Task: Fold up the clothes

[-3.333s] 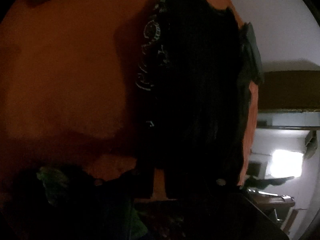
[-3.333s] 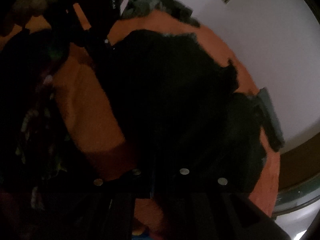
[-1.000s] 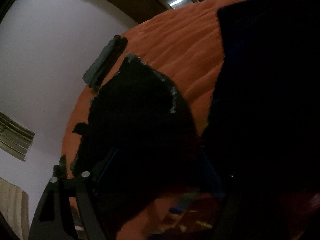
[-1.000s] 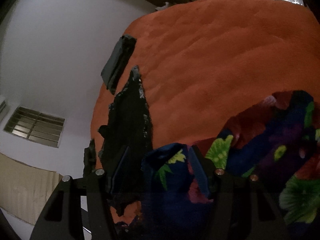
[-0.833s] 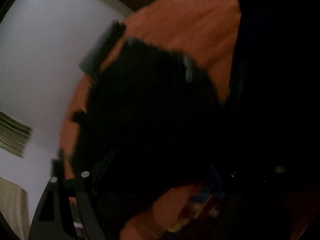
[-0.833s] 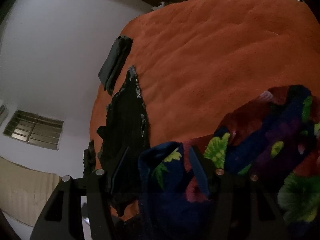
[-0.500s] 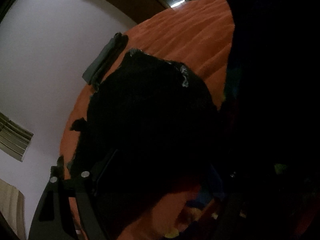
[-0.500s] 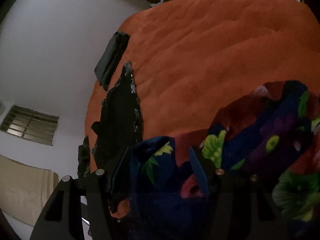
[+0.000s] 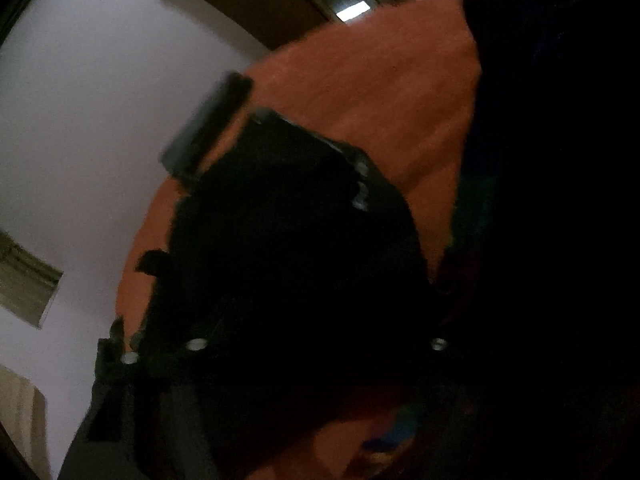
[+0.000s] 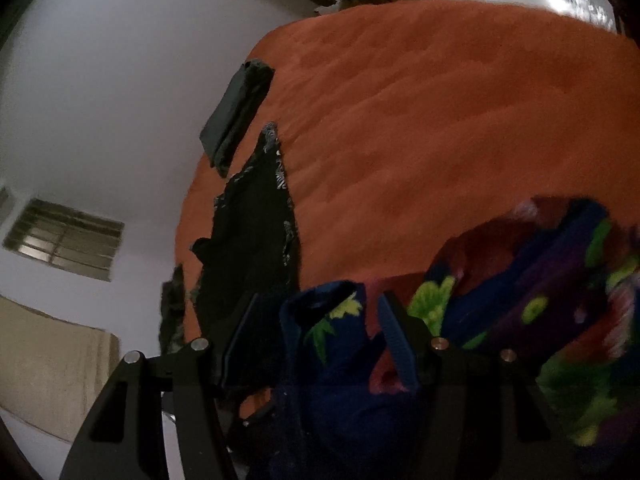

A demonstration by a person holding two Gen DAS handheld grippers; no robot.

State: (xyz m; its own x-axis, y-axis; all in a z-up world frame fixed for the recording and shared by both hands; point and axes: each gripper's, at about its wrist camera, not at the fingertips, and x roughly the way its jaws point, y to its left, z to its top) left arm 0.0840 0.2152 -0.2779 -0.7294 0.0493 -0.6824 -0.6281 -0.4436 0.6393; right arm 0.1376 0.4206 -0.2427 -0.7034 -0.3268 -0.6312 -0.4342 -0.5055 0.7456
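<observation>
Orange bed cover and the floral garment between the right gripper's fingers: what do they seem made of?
Orange bed cover: looks like plush fleece, matte, with a soft rippled nap. Floral garment: apparently thin printed woven cloth, slightly glossy; it bunches in loose folds. Fibre cannot be told.

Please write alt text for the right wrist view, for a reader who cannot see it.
The right gripper is spread around a bunched fold of a blue floral garment lying on an orange bedspread. Farther left lie a black garment and a folded dark cloth near the bed's edge.
</observation>
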